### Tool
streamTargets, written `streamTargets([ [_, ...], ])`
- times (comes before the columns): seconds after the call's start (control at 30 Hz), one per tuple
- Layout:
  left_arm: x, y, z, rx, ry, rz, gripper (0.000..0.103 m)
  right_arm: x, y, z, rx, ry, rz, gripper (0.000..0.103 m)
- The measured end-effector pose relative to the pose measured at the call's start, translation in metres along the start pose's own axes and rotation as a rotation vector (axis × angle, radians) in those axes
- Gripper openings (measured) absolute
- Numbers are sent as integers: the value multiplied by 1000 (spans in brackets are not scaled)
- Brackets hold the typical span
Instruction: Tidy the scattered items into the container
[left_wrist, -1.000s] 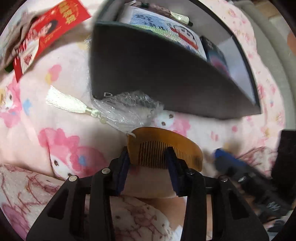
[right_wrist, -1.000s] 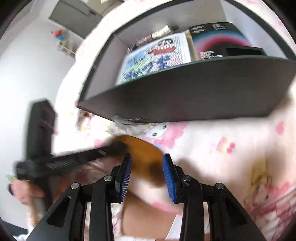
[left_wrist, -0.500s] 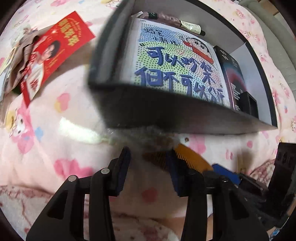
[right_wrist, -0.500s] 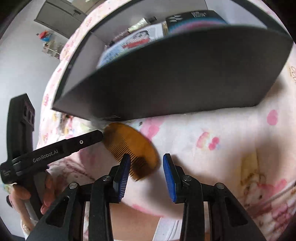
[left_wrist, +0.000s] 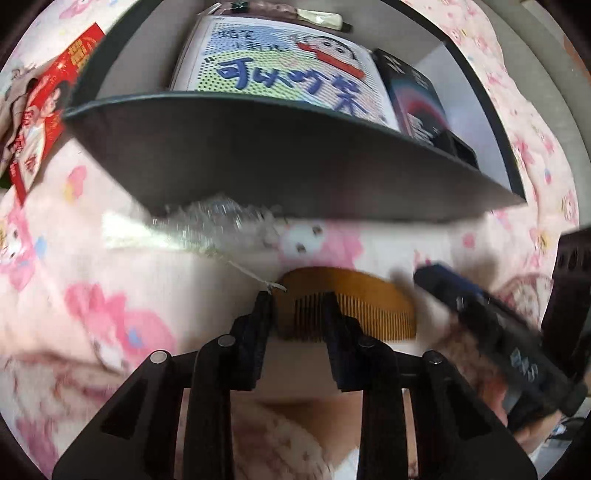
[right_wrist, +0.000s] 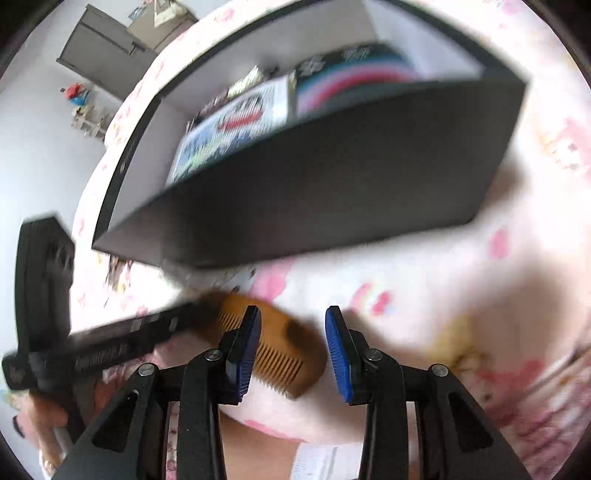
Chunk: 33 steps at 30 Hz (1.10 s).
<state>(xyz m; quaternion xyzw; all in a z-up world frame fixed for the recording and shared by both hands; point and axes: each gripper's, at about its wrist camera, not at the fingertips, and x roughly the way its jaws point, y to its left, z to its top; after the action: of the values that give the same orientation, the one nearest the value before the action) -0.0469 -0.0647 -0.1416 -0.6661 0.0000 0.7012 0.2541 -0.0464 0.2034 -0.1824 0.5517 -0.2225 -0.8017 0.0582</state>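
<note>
An amber wooden comb (left_wrist: 354, 299) lies on the pink cartoon blanket in front of the dark open box (left_wrist: 280, 155). My left gripper (left_wrist: 297, 304) has its fingers on either side of the comb's left end; I cannot tell whether they press on it. A string ties the comb to a white tassel in a clear plastic sleeve (left_wrist: 207, 225). In the right wrist view the comb (right_wrist: 273, 343) lies partly between the fingers of my open right gripper (right_wrist: 293, 332), which comes in over its other end. The left gripper's finger (right_wrist: 122, 343) reaches it from the left.
The box (right_wrist: 332, 184) holds a cartoon-print booklet (left_wrist: 288, 74), a dark packet (left_wrist: 417, 103) and a small tube (left_wrist: 317, 16). A red leaflet (left_wrist: 48, 107) lies on the blanket left of the box. The right gripper (left_wrist: 491, 332) shows blurred at right.
Both grippers swung about and came back to the comb. The left gripper's fingers now straddle its left end, and the right gripper has moved over its other end.
</note>
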Motion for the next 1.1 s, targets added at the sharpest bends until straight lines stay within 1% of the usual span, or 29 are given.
streamTargets([
  [0.03,-6,-2,-2,3,-1,0,28,-3,0,0,-5,-11,-19,32],
  [0.07,-11,-2,-2,2,-12,-2,31,-7,1,0,-10,-22,-22,32],
  [0.1,-15,-1,-1,3,-26,-4,35,-9,0,0,-10,-26,-18,32],
  [0.13,-18,2,1,-3,-43,4,44,-9,-1,-1,-6,-25,-9,32],
  [0.17,-19,8,5,-30,-57,20,45,-7,-2,-1,5,-13,5,32],
  [0.27,-17,22,10,-61,-65,23,45,2,-3,-3,24,31,24,32],
  [0.33,-17,24,14,-61,-82,65,45,5,-3,-3,23,44,36,32],
  [0.37,-16,24,15,-54,-86,68,45,6,-2,-4,19,50,29,32],
  [0.4,-14,23,16,-50,-82,57,45,5,-2,-5,17,52,31,32],
  [0.47,-4,24,18,-58,-45,18,45,8,-2,-7,20,71,71,33],
  [0.57,9,18,15,-38,-4,10,45,19,-3,-8,42,111,85,33],
  [0.67,2,10,7,-7,-25,4,38,22,2,-7,25,124,107,34],
  [0.73,-10,7,0,5,-45,-5,38,18,8,-8,-4,105,70,34],
  [0.77,-17,7,-3,6,-58,-16,35,13,11,-7,-12,86,60,34],
  [0.87,-44,2,-12,14,-103,-67,32,-8,16,-4,-42,35,52,34],
  [0.9,-51,-9,-1,23,-123,-77,32,-18,19,-2,-58,12,52,34],
  [1.0,-87,-23,1,57,-207,-104,32,-51,27,5,-85,-54,85,34],
  [1.1,-112,-39,24,86,-268,-142,32,-77,28,20,-93,-120,110,34],
])
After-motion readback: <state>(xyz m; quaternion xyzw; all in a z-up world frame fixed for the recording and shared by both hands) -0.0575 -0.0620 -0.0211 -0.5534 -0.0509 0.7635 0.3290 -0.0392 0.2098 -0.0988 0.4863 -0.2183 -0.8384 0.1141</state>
